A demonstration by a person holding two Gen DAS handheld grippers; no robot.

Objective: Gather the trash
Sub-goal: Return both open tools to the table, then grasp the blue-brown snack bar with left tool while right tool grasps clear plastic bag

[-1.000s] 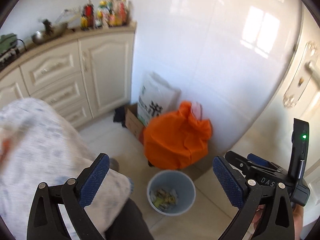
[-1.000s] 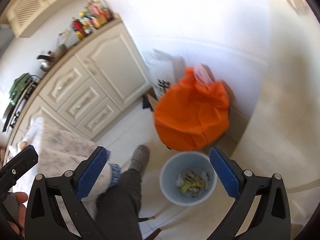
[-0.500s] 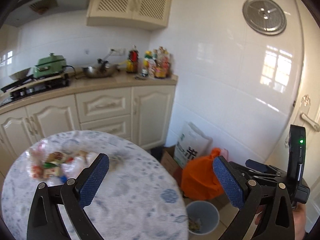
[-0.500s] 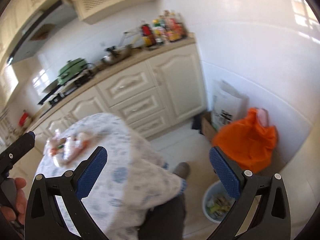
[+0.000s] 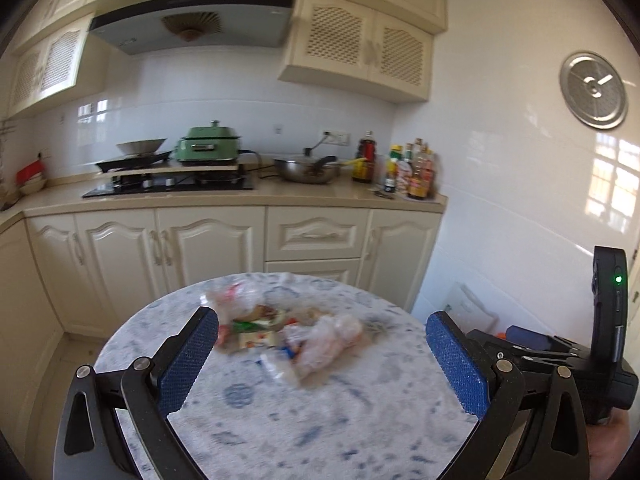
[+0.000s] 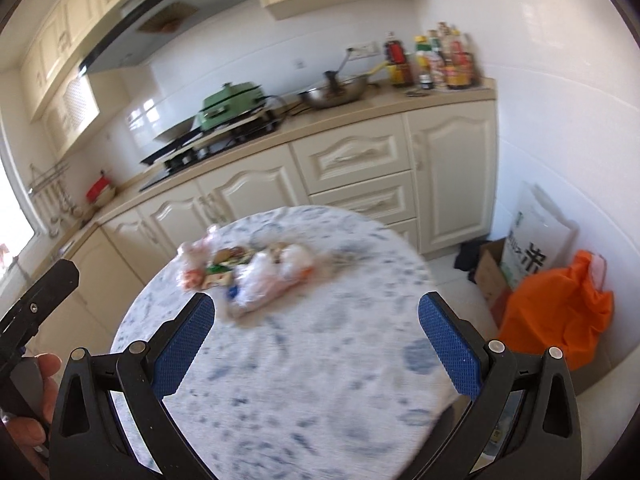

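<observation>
Bright daylight both views. Window glare patches on wall [image 5: 520, 200], right of left-wrist frame; smaller glints on backsplash upper left. Right-wrist view: blown-out white at far left edge, wall at right washed out. Strong fisheye bend, cabinets [image 6: 360, 160] curved, black vignette in corners. Motion blur on table [image 5: 320, 400] and trash [image 5: 288, 336], worse in right-wrist view; tablecloth pattern smeared. Counter sharper in left-wrist frame. Gripper pads [image 5: 188, 364] crisp. Shadows soft.

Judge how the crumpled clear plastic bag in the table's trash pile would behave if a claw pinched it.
The clear plastic bag looks thin and crumpled, so it would probably flop and collapse rather than hold shape. It seems light, so a push may just slide it across the tablecloth. It overlaps the wrappers, so neighbours might drag along.
</observation>
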